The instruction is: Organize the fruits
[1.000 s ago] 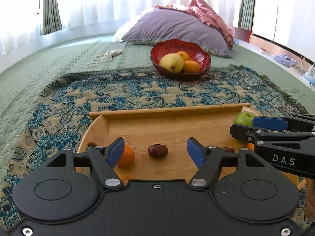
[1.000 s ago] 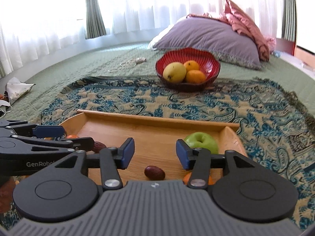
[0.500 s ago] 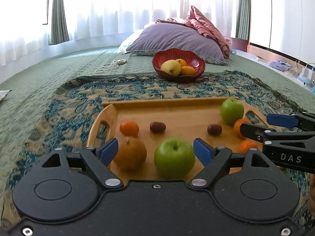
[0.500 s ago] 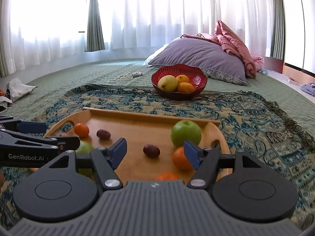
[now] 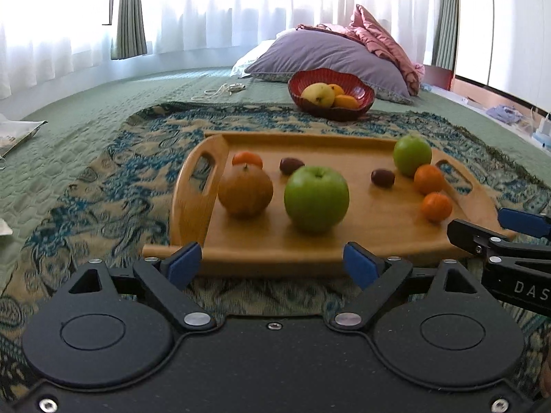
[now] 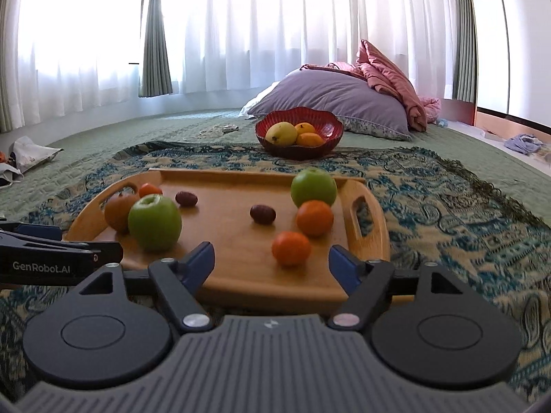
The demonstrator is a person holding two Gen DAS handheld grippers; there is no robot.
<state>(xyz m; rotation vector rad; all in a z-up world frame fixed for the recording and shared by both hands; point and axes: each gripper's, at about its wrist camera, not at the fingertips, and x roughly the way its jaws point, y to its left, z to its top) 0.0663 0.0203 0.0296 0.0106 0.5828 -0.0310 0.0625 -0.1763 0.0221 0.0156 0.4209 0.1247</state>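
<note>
A wooden tray [image 5: 378,230] [image 6: 241,275] lies on a patterned cloth. On it sit a green apple [image 5: 316,199] [image 6: 155,222], a brown pear [image 5: 245,190], a second green apple [image 5: 412,155] [image 6: 313,187], small oranges [image 5: 436,206] [image 6: 291,248], and two dark dates [image 5: 382,177] [image 6: 262,214]. My left gripper [image 5: 272,264] hangs at the tray's near edge, jaws opening, nothing between them. My right gripper [image 6: 270,264] is also at the near edge, jaws opening and empty. A red bowl [image 5: 330,93] [image 6: 299,132] of yellow and orange fruit stands beyond the tray.
A purple pillow [image 6: 330,98] and pink blanket [image 6: 392,79] lie behind the bowl. A white cord [image 5: 220,90] rests on the green bedspread. Crumpled paper [image 6: 32,151] lies at far left. Curtained windows fill the back.
Both grippers have drawn back from over the tray to its near edge, and their jaws have spread wider. The whole tray and all its fruit have come into view.
</note>
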